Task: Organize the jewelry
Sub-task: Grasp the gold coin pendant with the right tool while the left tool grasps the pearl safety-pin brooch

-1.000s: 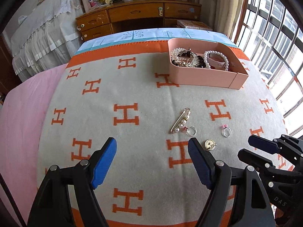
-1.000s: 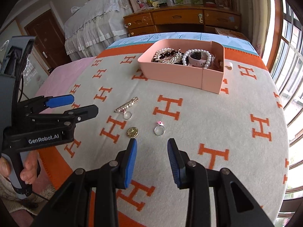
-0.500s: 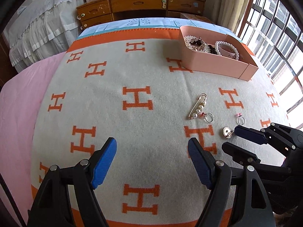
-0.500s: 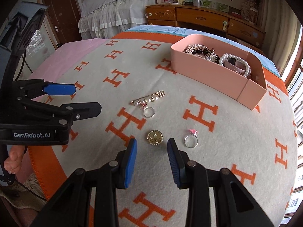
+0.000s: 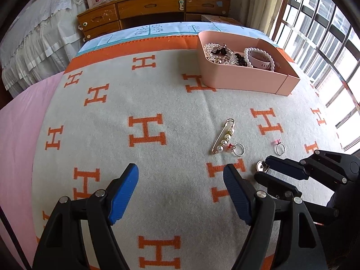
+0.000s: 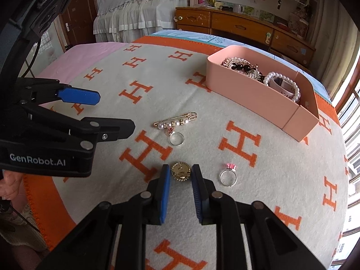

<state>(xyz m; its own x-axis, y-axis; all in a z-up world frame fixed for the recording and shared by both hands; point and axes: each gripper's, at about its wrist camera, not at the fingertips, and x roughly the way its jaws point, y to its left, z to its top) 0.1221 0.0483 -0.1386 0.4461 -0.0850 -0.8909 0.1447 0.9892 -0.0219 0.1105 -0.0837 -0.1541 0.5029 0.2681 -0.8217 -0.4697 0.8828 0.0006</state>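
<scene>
A gold round pendant (image 6: pixel 181 172) lies flat on the H-patterned blanket (image 6: pixel 281 175). My right gripper (image 6: pixel 180 168) has its jaws closing around it, with the blue pads just off its two edges. In the left wrist view the right gripper (image 5: pixel 262 167) half hides the pendant (image 5: pixel 261 166). A pearl pin (image 6: pixel 174 122) and a ring with a red charm (image 6: pixel 176 139) lie just beyond it. To the right lies a ring with a pink stone (image 6: pixel 228 176). My left gripper (image 5: pixel 180 167) hangs open over bare blanket, left of the jewelry.
A pink tray (image 5: pixel 243 78) at the far right holds a pearl bracelet (image 5: pixel 258 58) and sparkly pieces. A pink sheet (image 5: pixel 20 135) borders the blanket on the left. A wooden dresser (image 5: pixel 157 6) stands behind the bed and windows run along the right. A hand (image 6: pixel 9 182) holds the left gripper.
My right gripper has moved in over the gold pendant and its jaws have narrowed around it. The left gripper has stayed open and nearly still.
</scene>
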